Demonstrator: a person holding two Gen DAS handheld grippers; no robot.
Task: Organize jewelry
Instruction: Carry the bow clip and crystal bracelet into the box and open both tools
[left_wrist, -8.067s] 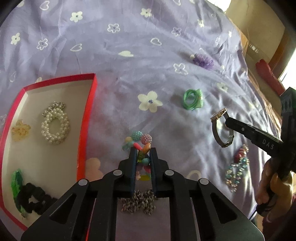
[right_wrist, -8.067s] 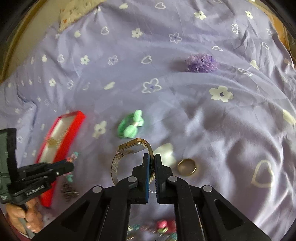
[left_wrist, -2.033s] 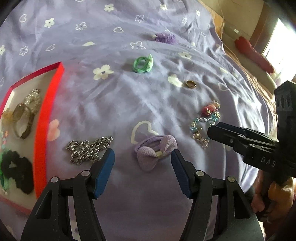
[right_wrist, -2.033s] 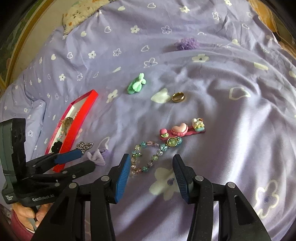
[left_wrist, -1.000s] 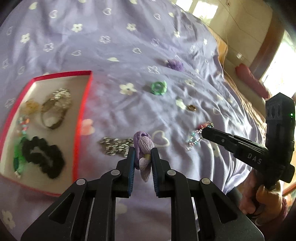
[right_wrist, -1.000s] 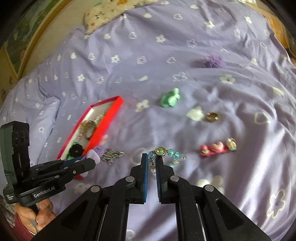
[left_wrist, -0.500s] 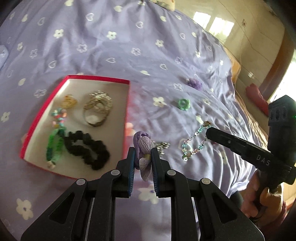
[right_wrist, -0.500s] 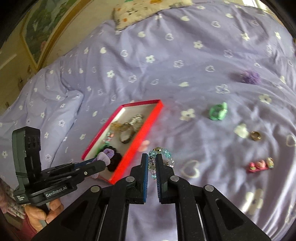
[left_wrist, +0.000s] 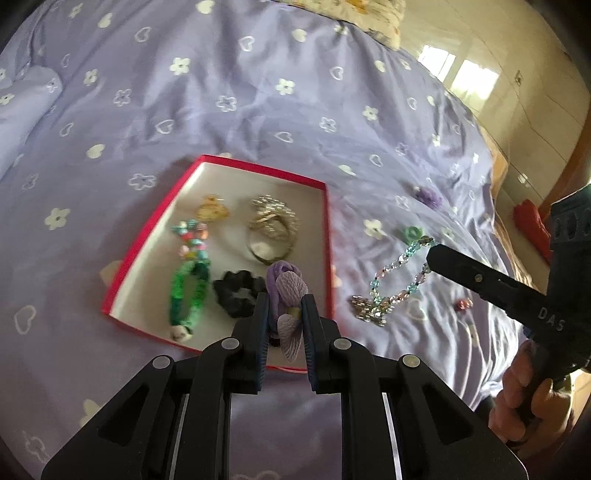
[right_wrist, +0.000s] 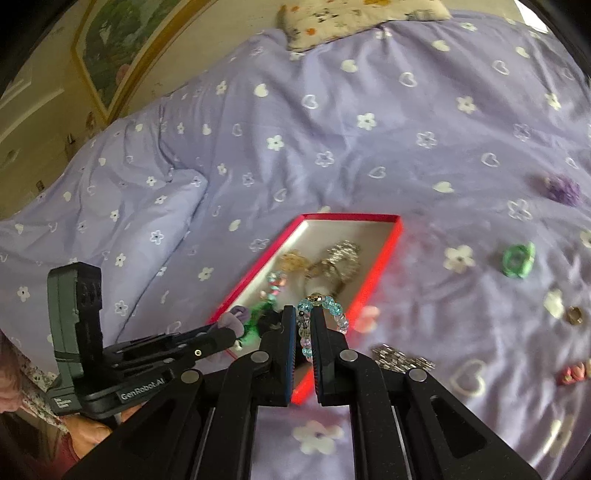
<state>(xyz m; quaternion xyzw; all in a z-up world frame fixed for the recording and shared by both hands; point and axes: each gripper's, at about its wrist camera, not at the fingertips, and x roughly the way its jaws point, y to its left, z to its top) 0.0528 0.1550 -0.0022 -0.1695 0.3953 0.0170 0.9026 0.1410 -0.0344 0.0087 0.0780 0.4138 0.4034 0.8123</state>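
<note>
Purple bedspread (left_wrist: 258, 110) — red box (left_wrist: 327, 236), trinkets

Bedspread (left_wrist: 258, 92): matt lilac cloth, creased, printed with white flowers and hearts. Tray (left_wrist: 328, 236): red card walls, plain matt off-white floor. Bow hair tie (left_wrist: 286, 291): ribbed lilac fabric. Bracelet (left_wrist: 397, 273): glassy translucent beads, glinting. Scrunchie (left_wrist: 236, 291): black, soft, ruffled cloth. Chain (right_wrist: 402, 358): shiny silver metal links. Gripper fingers (right_wrist: 291, 354): matt black plastic, blue pads.
</note>
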